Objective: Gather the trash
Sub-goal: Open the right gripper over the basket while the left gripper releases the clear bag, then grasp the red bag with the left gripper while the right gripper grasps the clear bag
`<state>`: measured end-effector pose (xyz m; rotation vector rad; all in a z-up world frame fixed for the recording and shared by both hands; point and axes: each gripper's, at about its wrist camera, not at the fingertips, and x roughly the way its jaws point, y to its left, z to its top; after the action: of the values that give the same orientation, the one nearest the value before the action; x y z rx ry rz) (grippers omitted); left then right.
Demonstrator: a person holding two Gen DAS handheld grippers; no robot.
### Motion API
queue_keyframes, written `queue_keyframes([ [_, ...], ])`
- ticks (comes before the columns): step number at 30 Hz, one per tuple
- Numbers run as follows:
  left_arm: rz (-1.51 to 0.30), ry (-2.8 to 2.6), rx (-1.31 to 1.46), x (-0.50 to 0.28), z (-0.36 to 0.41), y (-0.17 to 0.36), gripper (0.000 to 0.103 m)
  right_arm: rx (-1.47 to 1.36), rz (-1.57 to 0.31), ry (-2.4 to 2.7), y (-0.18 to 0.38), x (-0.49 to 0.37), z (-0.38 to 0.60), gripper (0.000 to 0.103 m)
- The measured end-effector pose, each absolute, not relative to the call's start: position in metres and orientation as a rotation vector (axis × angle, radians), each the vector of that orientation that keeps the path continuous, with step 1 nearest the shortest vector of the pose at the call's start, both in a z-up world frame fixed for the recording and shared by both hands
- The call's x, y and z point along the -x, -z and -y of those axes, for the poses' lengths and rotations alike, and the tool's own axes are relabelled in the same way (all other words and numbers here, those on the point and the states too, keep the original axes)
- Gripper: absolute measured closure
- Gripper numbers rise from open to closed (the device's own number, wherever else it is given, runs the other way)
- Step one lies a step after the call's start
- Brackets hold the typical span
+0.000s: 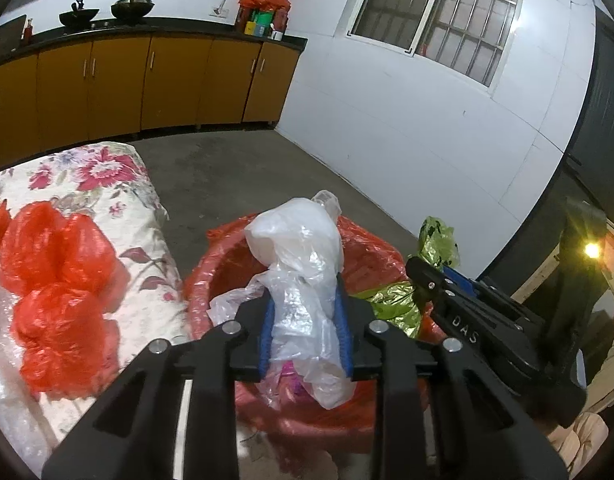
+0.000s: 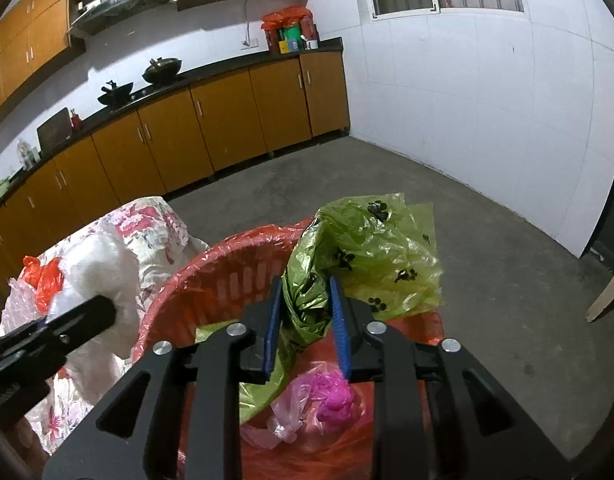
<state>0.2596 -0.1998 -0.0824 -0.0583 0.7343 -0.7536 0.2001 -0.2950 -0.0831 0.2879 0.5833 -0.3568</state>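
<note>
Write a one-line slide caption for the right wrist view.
Right gripper holds a crumpled green paw-print plastic bag over the red-lined trash basket.

The left hand-held gripper [image 1: 307,320] holds a clear plastic bag [image 1: 299,256] over the red-lined basket [image 1: 211,272].
</note>
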Motion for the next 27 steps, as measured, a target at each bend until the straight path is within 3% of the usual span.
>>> queue_keyframes([
  [11, -0.761, 0.722, 0.073, -0.265, 0.192, 0.09, 0.061, -0.287, -0.591, 0.355, 0.088, -0.192, 0.297, 0.061],
  [17, -0.712, 0.604, 0.062, -0.254, 0.16, 0.082, 0.045, -0.276, -0.582, 0.359, 0.085, -0.189, 0.292, 0.054],
  [27, -0.639, 0.367, 0.017, -0.226, 0.071, 0.074, 0.038, -0.22, -0.578, 0.245, 0.074, -0.194, 0.244, 0.053],
])
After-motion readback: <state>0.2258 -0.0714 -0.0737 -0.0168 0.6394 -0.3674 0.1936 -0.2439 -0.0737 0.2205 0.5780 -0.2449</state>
